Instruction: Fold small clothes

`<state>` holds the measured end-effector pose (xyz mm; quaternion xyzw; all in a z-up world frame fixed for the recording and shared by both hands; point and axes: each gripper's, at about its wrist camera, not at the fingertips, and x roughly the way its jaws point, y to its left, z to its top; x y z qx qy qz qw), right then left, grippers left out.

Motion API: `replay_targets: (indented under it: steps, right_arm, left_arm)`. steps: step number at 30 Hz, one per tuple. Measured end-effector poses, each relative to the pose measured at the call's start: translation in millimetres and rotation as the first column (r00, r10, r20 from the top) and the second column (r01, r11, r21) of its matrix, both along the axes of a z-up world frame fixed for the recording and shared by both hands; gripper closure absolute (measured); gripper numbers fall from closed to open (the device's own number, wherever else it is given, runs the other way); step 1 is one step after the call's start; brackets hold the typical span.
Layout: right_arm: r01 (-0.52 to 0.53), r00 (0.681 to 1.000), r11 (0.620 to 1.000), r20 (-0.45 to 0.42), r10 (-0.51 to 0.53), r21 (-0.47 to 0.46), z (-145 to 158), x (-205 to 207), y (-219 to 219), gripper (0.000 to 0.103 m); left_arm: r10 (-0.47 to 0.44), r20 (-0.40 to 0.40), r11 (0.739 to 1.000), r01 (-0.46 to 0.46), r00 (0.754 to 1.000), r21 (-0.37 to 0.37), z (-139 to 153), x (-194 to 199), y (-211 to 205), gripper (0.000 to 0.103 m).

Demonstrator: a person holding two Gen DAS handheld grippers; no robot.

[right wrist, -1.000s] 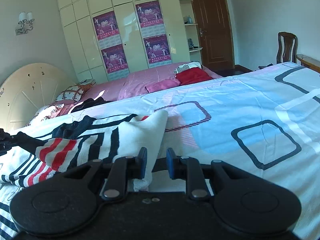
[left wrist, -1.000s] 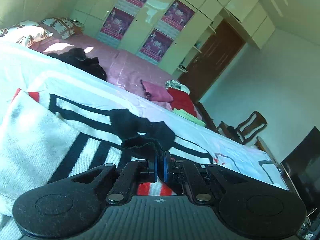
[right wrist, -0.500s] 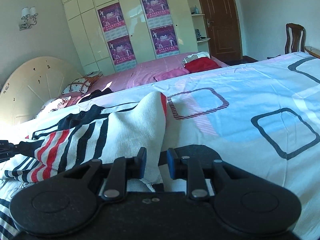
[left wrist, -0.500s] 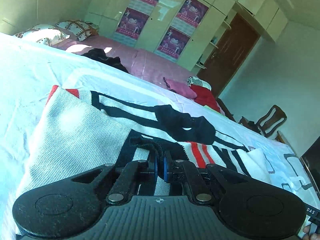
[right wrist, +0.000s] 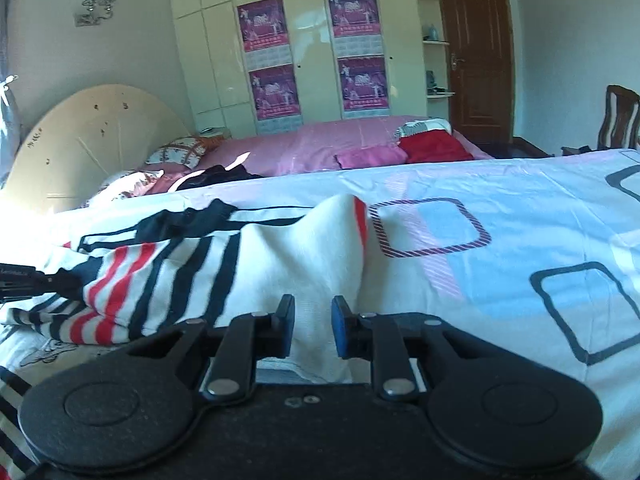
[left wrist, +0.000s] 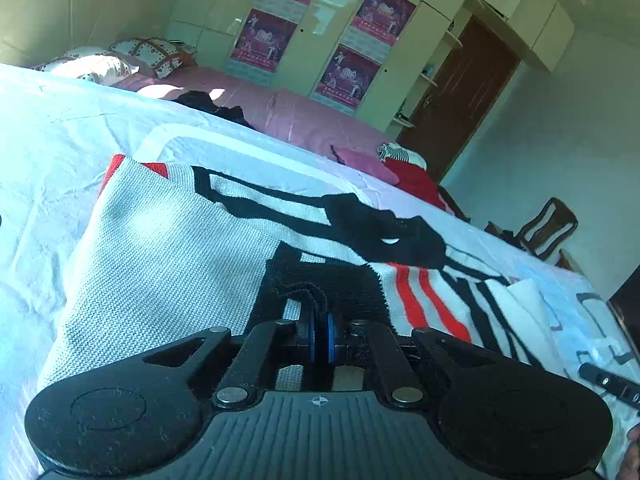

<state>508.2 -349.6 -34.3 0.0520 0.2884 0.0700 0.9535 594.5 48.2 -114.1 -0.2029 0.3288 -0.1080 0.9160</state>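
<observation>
The left hand-held gripper (left wrist: pixel 320 320) points forward and down over the bed, its blue pads pressed together on a dark, fuzzy edge of the striped sweater (left wrist: pixel 168 256). The sweater, a white knit with black and red bands, lies spread on the white bedsheet (left wrist: pixel 44 148), with a folded panel in front of this gripper and a black part draped across the middle.

The right hand-held gripper (right wrist: pixel 313 322) also tilts down toward the bed. Its jaws stand a little apart and have just been closing; a white fold of the same sweater (right wrist: pixel 304 248) rises between the pads, but I cannot tell whether they press on it.

The left wrist view alone shows the sweater's coarse knit from close up, its red-trimmed corner at the far left, and a dark chair (left wrist: pixel 548 228) by the wall. At its right edge a black tool tip (left wrist: pixel 612 384) reaches in over the sheet.

The right wrist view alone shows the sheet's pattern of outlined squares (right wrist: pixel 428 228), the rounded cream headboard (right wrist: pixel 96 136), a wall lamp (right wrist: pixel 96 4) and the brown door (right wrist: pixel 476 48). Both views take in the cream wardrobe (right wrist: pixel 312 36) with purple posters and a second bed in pink (right wrist: pixel 304 144), carrying a red garment (right wrist: pixel 432 146).
</observation>
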Motion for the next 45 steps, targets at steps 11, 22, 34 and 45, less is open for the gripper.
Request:
replay_targets:
  steps: [11,22,34,45]
  right_arm:
    - [-0.022,0.999,1.0,-0.045,0.022,-0.008,-2,7,5,0.082]
    - [-0.016,0.995,0.994,-0.104,0.005,-0.106,-23,54,18,0.091]
    - [-0.019,1.0,0.982,-0.026,0.015,-0.187,-26,127,6,0.084]
    - [-0.075,0.997,0.985,-0.001,0.076,-0.158,-21,95,4,0.079]
  left_arm:
    - [0.14,-0.012,0.982,-0.138,0.99,0.133,11,-26,21,0.098]
    - [-0.049,-0.024,0.959,0.054,0.999,0.278,8,15,-65,0.091]
    - [-0.046,0.033,0.897,0.027,0.998,0.442,5,37,-68,0.048]
    - [-0.006,0.024,0.881,-0.006,1.0,0.474,8,25,-63,0.048]
